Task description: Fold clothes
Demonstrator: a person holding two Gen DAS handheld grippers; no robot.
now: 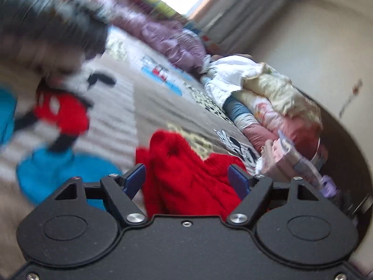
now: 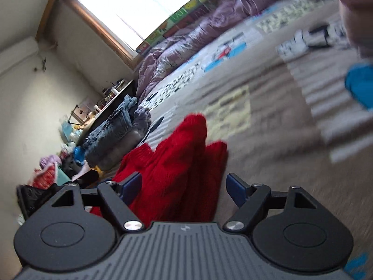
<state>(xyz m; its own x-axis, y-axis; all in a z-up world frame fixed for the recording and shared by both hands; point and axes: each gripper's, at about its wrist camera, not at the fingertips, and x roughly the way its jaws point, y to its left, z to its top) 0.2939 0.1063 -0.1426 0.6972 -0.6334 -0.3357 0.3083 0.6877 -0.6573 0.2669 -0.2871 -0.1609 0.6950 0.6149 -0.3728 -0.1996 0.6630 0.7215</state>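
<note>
Left wrist view: my left gripper [image 1: 186, 179] hangs over the bed with its blue fingers [image 1: 134, 177] spread wide. The red knit garment [image 1: 186, 175] lies crumpled between them on the patterned bedspread [image 1: 149, 102], and I cannot tell whether either pad touches the knit. Its far edge ends short of a cartoon-mouse print; bare bedspread runs beyond it and to the left, toward a blurred cartoon figure in red and blue [image 1: 56, 121]. To the right, room is tight: a pile of folded clothes [image 1: 275, 107] in white, cream and pink sits along the bed's edge against the wall, near the garment. A purple quilt [image 1: 177, 44] closes off the far side.

Right wrist view: my right gripper [image 2: 185, 186] is also spread wide. The red garment [image 2: 172, 170] fills the left part of the gap and rises in a hump beyond the left finger [image 2: 130, 185]; the right finger stands clear of it over bare bedspread [image 2: 275, 126]. Open cover stretches ahead and right. At left, a heap of grey-blue clothes [image 2: 119, 126] marks the bed's edge, with clutter below it. The window [image 2: 149, 7] sits beyond the quilt [image 2: 198, 32].
</note>
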